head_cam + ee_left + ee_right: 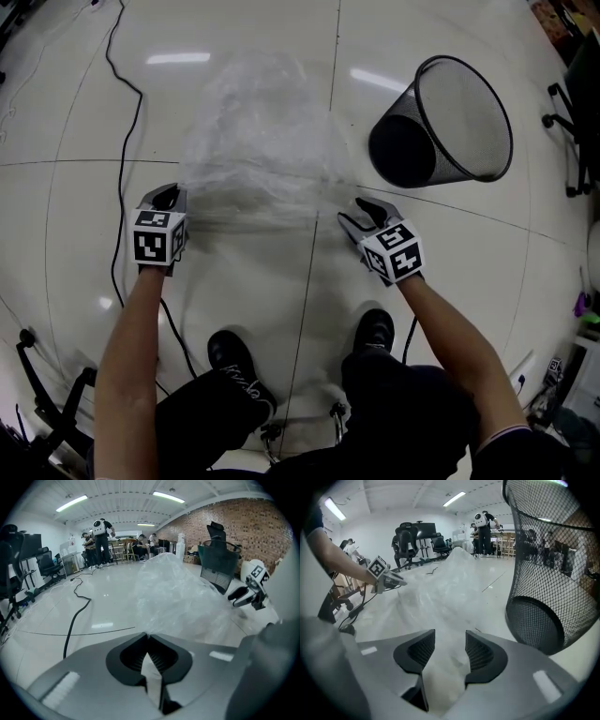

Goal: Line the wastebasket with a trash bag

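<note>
Head view looks steeply down; both gripper views skim the floor (75,112), sharing the trash bag (262,141).

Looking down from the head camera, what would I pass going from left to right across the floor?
black cable → left gripper → trash bag → right gripper → wastebasket, lying on its side

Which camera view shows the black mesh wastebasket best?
The head view: the whole wastebasket appears there, from rim to base, with its open mouth visible. The right gripper view shows it close but cut off at the picture's edge; the left gripper view shows it small and distant.
</note>
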`<state>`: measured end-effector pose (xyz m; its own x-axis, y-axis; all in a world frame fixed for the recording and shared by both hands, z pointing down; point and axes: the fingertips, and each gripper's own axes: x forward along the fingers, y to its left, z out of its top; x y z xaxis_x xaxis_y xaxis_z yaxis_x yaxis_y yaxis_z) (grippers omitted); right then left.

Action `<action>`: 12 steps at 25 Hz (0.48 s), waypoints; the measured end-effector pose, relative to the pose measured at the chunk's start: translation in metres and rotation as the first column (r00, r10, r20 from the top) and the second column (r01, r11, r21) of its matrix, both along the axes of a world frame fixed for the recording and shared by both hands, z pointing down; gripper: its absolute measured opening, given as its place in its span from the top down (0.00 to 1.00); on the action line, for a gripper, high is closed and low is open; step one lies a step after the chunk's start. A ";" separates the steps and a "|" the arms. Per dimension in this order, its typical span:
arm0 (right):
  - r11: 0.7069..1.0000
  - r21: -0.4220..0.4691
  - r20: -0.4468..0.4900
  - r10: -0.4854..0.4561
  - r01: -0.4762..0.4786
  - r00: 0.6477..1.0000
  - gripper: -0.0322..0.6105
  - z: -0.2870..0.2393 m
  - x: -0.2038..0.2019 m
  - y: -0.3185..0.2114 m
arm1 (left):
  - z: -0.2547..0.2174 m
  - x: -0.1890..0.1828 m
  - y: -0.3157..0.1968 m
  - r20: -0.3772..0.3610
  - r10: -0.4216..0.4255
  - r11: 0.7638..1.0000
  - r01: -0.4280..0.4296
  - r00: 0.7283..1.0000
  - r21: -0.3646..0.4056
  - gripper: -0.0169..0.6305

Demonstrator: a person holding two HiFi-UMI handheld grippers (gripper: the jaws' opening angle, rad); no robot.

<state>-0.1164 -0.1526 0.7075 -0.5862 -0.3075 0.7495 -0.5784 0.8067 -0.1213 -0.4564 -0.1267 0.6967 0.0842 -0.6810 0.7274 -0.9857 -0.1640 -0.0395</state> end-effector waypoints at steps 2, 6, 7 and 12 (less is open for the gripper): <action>1.000 -0.011 -0.024 0.002 -0.002 1.000 0.66 0.008 0.002 0.000 | 0.001 0.000 0.000 0.000 0.001 1.000 -0.001 1.000 -0.002 0.96; 1.000 -0.016 -0.070 -0.005 0.004 0.998 0.77 0.016 0.006 -0.001 | 0.001 0.001 0.001 -0.001 0.009 1.000 -0.009 1.000 -0.006 0.96; 1.000 -0.013 -0.076 -0.008 0.008 0.997 0.85 0.017 0.007 -0.001 | 0.001 0.001 0.002 -0.001 0.013 1.000 -0.013 1.000 -0.007 0.96; 1.000 0.014 -0.038 -0.001 0.002 0.999 0.95 0.001 0.005 -0.005 | -0.013 0.001 -0.003 0.005 0.056 0.998 -0.056 0.998 0.013 0.96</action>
<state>-0.1117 -0.1581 0.7080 -0.5581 -0.3172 0.7667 -0.5810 0.8091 -0.0881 -0.4555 -0.1295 0.6838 0.1191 -0.6849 0.7189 -0.9749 -0.2180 -0.0462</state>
